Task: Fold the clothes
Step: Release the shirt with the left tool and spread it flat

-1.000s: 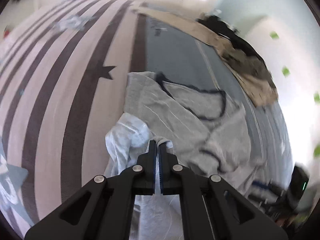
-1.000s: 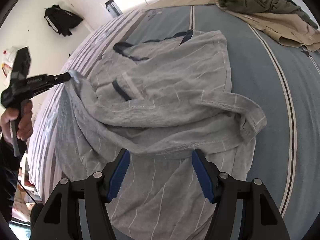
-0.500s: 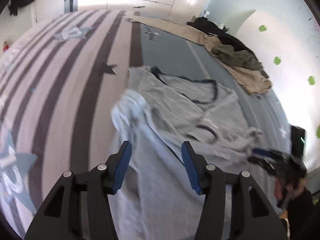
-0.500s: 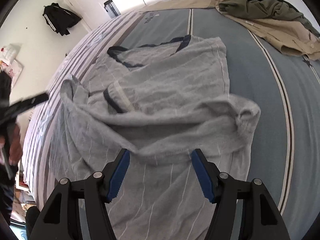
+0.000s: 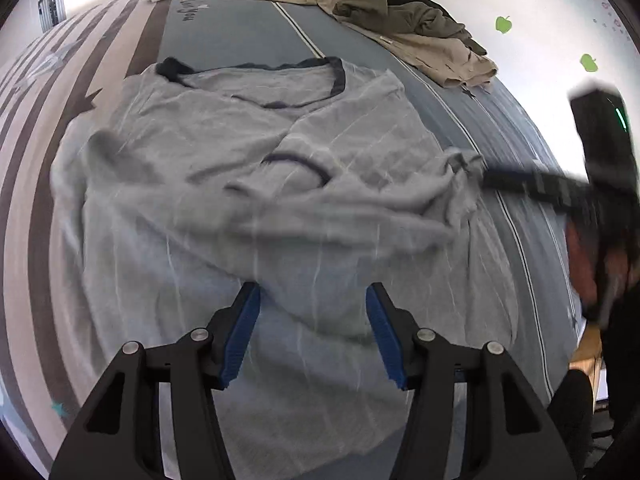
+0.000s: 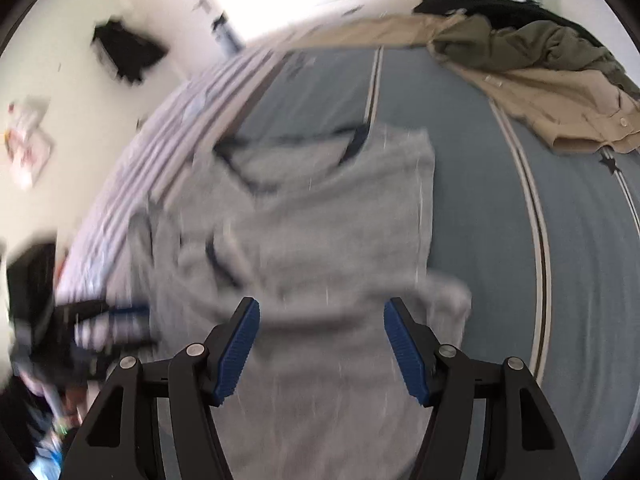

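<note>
A grey T-shirt (image 5: 256, 184) with a navy collar lies crumpled on the bed, collar at the far end; it is also in the right wrist view (image 6: 328, 232). My left gripper (image 5: 312, 292) hangs over the shirt's near part. Its jaws are opening and the blue pads (image 5: 240, 332) press on nothing. My right gripper (image 6: 322, 308) stands open above the shirt's middle fold, nothing pinched. In the left wrist view the right gripper (image 5: 520, 184) shows blurred beside the shirt's bunched right sleeve. The left gripper (image 6: 112, 316) shows blurred at the shirt's left edge.
The bed cover (image 5: 240, 28) is blue-grey, with brown and white stripes (image 5: 24, 140) on the left. A heap of beige, olive and black clothes (image 5: 420, 28) lies at the far right corner (image 6: 540, 64). A wall with green stickers (image 5: 503, 24) runs along the right.
My left gripper let go of the shirt's pale fold, opened, and swung across over the shirt's near part. The shirt dropped flatter. The right gripper stayed open and shifted a little.
</note>
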`<action>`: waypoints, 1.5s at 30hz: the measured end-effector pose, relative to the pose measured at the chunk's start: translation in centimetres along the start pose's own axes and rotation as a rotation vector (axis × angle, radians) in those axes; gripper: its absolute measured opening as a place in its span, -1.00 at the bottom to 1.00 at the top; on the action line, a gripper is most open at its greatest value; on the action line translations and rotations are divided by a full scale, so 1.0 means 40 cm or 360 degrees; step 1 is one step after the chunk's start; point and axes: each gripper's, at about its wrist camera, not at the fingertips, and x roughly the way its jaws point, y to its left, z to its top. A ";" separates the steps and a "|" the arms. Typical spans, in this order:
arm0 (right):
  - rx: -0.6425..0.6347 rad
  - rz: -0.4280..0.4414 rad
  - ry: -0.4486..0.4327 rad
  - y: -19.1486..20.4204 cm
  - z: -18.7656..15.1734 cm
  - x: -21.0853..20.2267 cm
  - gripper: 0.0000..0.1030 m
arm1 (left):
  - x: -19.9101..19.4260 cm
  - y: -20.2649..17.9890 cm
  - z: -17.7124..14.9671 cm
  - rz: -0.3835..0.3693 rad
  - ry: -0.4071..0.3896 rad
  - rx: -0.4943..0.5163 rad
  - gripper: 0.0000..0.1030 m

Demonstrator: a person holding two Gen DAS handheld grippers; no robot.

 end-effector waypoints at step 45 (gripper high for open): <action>0.0241 0.0025 0.0067 -0.173 0.073 0.045 0.46 | 0.095 0.103 0.222 0.0118 -0.0108 -0.0284 0.09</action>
